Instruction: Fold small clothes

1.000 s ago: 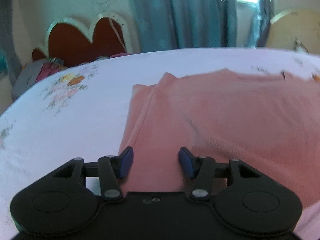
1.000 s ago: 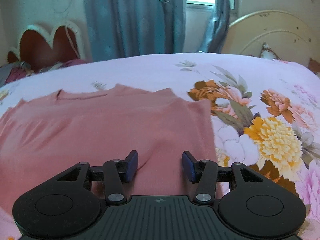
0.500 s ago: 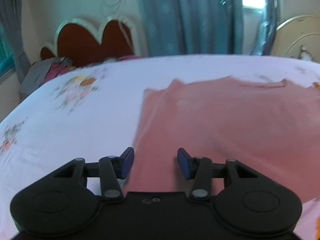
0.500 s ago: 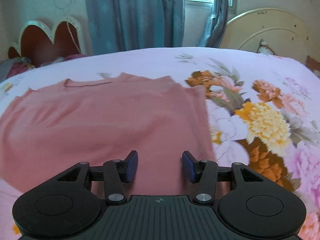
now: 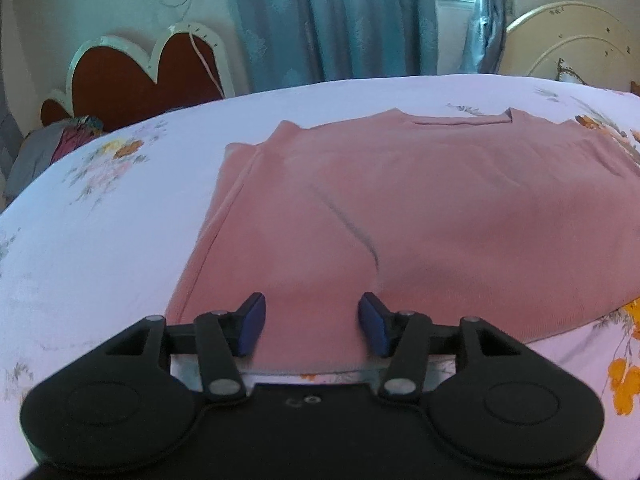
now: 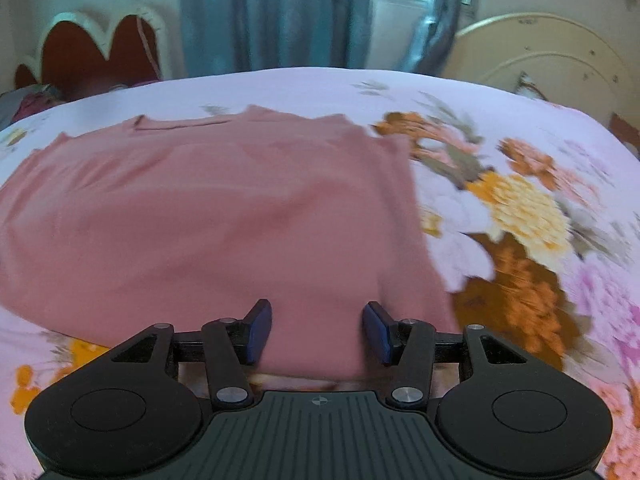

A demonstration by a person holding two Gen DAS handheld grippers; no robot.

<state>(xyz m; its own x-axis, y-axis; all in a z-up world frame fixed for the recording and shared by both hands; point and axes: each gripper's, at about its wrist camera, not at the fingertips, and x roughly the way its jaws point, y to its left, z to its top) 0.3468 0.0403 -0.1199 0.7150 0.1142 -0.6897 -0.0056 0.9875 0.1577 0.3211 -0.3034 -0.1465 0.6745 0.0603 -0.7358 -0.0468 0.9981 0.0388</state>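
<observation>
- The pink shirt point(image 5: 420, 216) lies spread flat on the floral bedsheet point(image 5: 120, 240), collar at 12 o'clock, hem at 6 o'clock.
- The left gripper point(image 5: 312, 326) hangs over the hem near the shirt's 9 o'clock side edge; its jaws have just been opening and stand apart, nothing pinched.
- The right gripper point(image 6: 318, 330) stands open over the hem near the 3 o'clock side edge.
- Bare sheet runs beyond both side edges.
</observation>
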